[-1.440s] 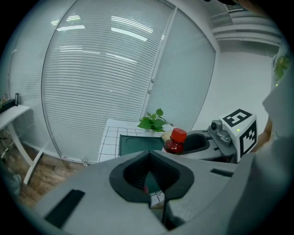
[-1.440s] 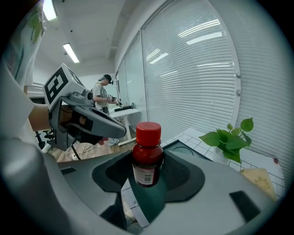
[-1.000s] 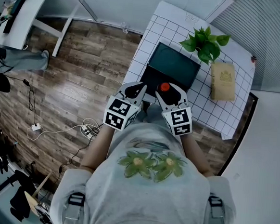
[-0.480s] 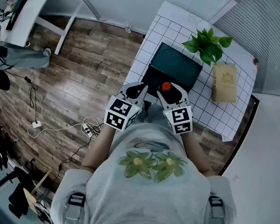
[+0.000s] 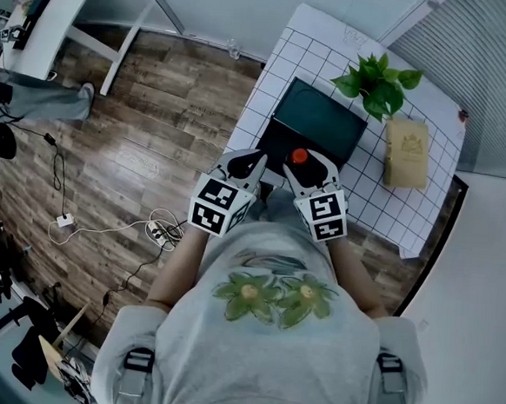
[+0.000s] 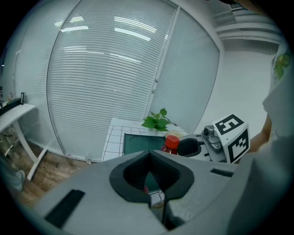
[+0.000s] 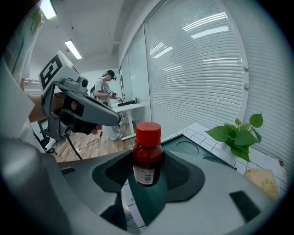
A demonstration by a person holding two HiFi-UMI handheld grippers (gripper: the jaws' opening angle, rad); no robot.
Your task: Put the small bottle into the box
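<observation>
A small red bottle (image 5: 298, 157) with a red cap stands upright between the jaws of my right gripper (image 5: 302, 169), which is shut on it. In the right gripper view the bottle (image 7: 147, 153) fills the gap of that gripper (image 7: 148, 170). It hangs above the near end of the dark green box (image 5: 318, 123) on the white gridded table (image 5: 291, 47). To the bottle's left my left gripper (image 5: 253, 162) is shut with nothing held. Its jaws (image 6: 149, 155) meet at the tips, and past them show the bottle (image 6: 171, 143) and the box (image 6: 139, 143).
A potted green plant (image 5: 377, 80) and a tan packet (image 5: 405, 148) sit on the table beyond and right of the box. Wooden floor with a power strip and cables (image 5: 157, 233) lies to the left. A white desk (image 5: 47, 28) and a person (image 7: 107, 89) are farther off.
</observation>
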